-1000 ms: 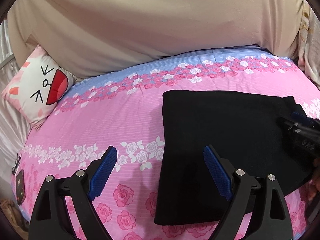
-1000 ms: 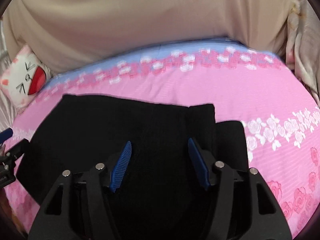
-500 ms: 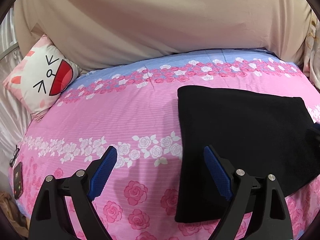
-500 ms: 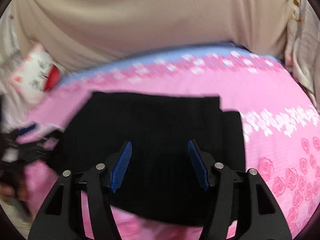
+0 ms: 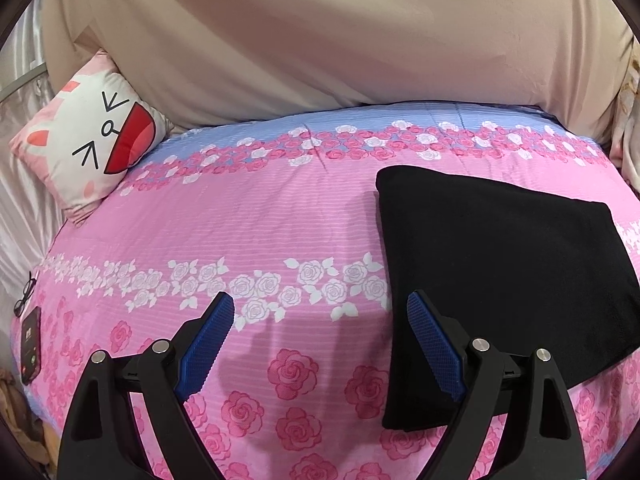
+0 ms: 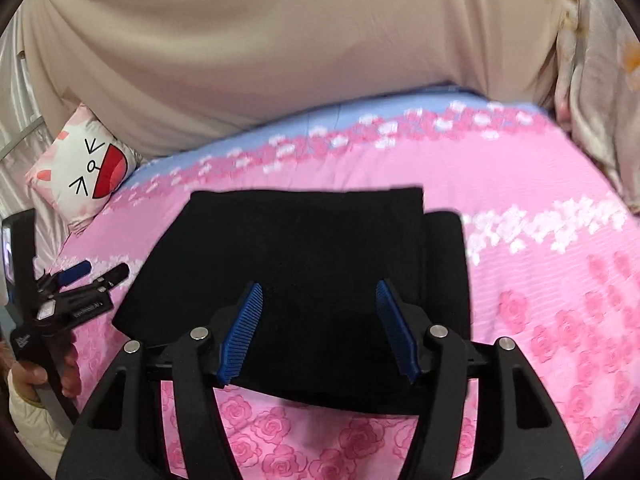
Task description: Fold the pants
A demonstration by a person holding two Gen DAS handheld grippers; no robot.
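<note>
Left wrist view: the left gripper point(image 5: 320, 340) hangs with jaws wide apart and empty over the pink rose bedsheet point(image 5: 248, 232); one folded black pants point(image 5: 500, 280) lies to its right. Only here one phone point(image 5: 31, 344) and glasses point(image 5: 25, 293) show.

Right wrist view: the right gripper point(image 6: 318, 328) is parted, empty, above the pants point(image 6: 304, 264). One cat pillow point(image 6: 86, 168) leans on the beige headboard point(image 6: 280, 48); a hand point(image 6: 44, 368) holds the left gripper point(image 6: 94, 274).

A home bedroom: beyond the jaws spreads a bed point(image 5: 280, 220) in a pink rose-print sheet, a cartoon-face cushion point(image 5: 92, 140) far left of them, a beige padded headboard point(image 5: 320, 40) behind, a phone point(image 5: 31, 344) at the left edge.
</note>
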